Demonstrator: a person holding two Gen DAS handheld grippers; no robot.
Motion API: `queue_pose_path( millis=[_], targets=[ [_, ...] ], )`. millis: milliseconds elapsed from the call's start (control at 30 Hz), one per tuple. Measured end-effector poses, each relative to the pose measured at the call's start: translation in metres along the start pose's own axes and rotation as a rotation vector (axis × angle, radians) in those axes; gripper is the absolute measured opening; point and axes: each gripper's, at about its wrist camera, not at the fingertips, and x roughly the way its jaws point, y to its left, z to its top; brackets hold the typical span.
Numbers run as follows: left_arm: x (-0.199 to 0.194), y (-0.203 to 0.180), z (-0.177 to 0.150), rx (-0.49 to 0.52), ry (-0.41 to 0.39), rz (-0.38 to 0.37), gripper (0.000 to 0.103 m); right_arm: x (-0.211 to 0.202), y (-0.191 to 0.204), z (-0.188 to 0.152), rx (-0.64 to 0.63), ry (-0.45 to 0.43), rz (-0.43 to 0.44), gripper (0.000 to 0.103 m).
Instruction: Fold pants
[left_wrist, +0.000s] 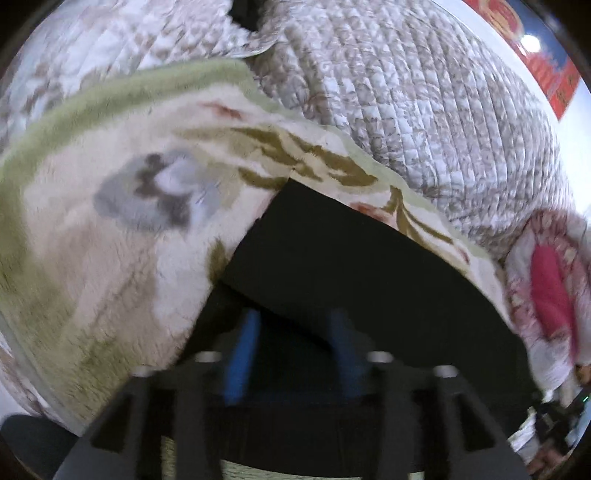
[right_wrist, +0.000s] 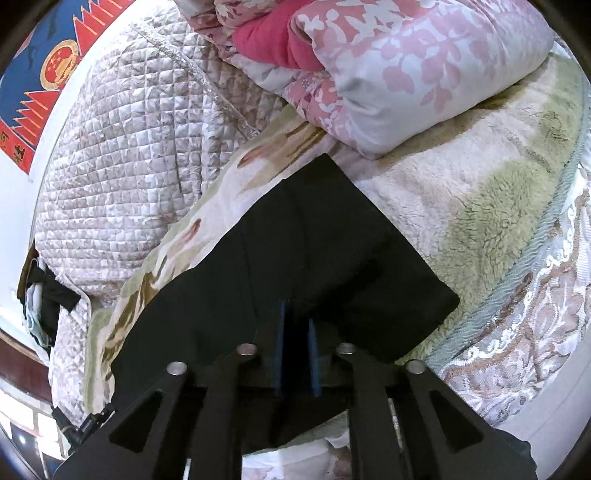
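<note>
The black pants (left_wrist: 351, 258) lie folded into a flat pad on a cream and green fleece blanket (left_wrist: 110, 258). My left gripper (left_wrist: 295, 317) hovers over their near edge, blue pads wide apart and nothing between them, so it is open. In the right wrist view the pants (right_wrist: 295, 240) form a dark block with one corner pointing away. My right gripper (right_wrist: 297, 314) sits low over them, its blue pads only a narrow gap apart. That gap looks dark, and I cannot tell if a fold of cloth is in it.
A grey quilted cover (right_wrist: 129, 147) is bunched behind the blanket (right_wrist: 480, 221). A pink floral duvet (right_wrist: 406, 74) with a red lining is piled at the far right. The mattress edge (right_wrist: 517, 350) runs close on the right. A red and blue poster (right_wrist: 37, 74) hangs on the wall.
</note>
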Motion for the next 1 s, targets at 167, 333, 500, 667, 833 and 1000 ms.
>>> queue_pose_path(
  millis=[167, 333, 500, 667, 833, 1000],
  targets=[
    [0.011, 0.003, -0.002, -0.037, 0.021, -0.018, 0.053, 0.005, 0.000, 0.001, -0.007, 0.000, -0.005, 0.015],
    [0.025, -0.004, 0.013, -0.017, -0.006, -0.007, 0.051, 0.005, 0.001, 0.007, 0.002, -0.024, -0.011, 0.015],
    [0.036, -0.006, 0.017, 0.007, 0.000, 0.050, 0.007, 0.009, -0.003, 0.015, 0.009, -0.031, -0.037, 0.015],
    [0.019, -0.017, 0.025, 0.050, -0.031, 0.049, 0.004, -0.001, 0.008, 0.023, -0.024, -0.049, -0.036, 0.010],
    [-0.018, -0.029, 0.041, 0.056, -0.077, -0.017, 0.004, -0.032, 0.021, 0.030, -0.025, -0.086, 0.058, 0.009],
    [-0.062, -0.028, 0.033, 0.075, -0.134, -0.046, 0.004, -0.035, -0.009, 0.017, 0.025, -0.053, 0.003, 0.009]
  ],
)
